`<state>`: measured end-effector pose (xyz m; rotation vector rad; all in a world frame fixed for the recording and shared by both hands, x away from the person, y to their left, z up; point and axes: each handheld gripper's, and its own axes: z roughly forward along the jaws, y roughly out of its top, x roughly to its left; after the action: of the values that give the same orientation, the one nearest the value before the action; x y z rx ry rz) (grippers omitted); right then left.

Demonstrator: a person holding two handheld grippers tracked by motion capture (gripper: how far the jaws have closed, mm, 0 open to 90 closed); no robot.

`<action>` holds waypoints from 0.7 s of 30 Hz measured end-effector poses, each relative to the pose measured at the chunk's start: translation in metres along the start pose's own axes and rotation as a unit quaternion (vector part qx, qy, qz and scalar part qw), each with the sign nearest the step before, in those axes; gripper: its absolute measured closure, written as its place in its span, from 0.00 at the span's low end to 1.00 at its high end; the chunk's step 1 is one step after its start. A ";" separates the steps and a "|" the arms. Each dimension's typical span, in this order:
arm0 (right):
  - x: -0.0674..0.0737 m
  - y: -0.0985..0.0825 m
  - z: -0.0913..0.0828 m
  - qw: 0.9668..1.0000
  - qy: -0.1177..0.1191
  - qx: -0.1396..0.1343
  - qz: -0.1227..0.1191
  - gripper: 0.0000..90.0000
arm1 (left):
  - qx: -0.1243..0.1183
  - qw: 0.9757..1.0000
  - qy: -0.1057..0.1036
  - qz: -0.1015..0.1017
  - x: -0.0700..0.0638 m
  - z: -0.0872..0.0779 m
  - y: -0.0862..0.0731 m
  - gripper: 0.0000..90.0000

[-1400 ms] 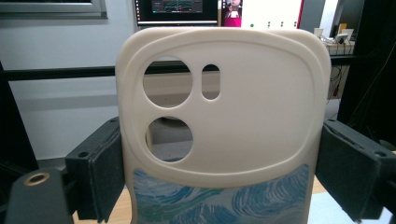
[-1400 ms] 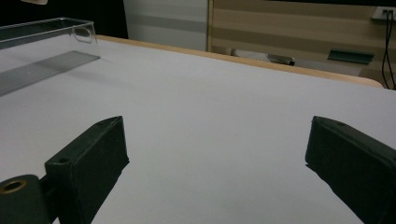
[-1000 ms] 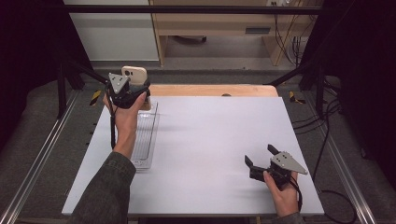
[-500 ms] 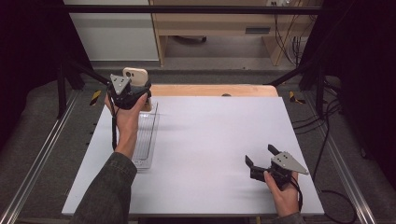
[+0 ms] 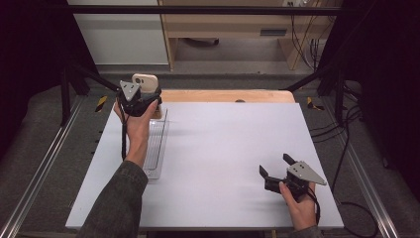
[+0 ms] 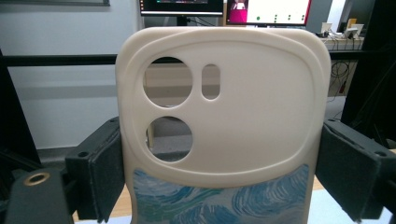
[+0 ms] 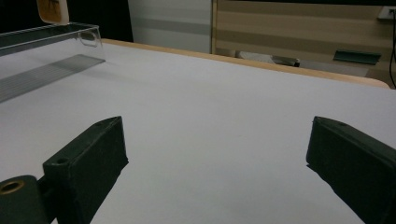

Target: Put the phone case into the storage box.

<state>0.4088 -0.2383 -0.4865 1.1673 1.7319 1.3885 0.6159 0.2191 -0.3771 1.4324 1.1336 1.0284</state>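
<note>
Matt cream plastic phone case [image 6: 219, 135], clear glossy plastic tray [image 5: 157, 144], smooth white table [image 5: 233, 148].

Clear tray [image 5: 157, 144] along the table's [image 5: 223, 148] left edge, phone case [image 5: 146, 82] above its far end, right gripper [image 5: 277, 171] near the front right corner.

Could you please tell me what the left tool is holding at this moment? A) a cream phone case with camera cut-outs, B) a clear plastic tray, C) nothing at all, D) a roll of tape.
A: in the left gripper view the cream phone case sits clamped between the two black jaws of the left tool, held above the clear tray.
</note>
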 end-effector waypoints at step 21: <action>-0.003 -0.002 0.000 1.000 0.003 0.002 0.005 0.05 | 0.019 1.000 0.011 0.009 0.000 0.018 -0.018 0.12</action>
<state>0.4098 -0.2405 -0.4882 1.1764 1.7346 1.3965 0.6315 0.2166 -0.3975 1.4662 1.1631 1.0422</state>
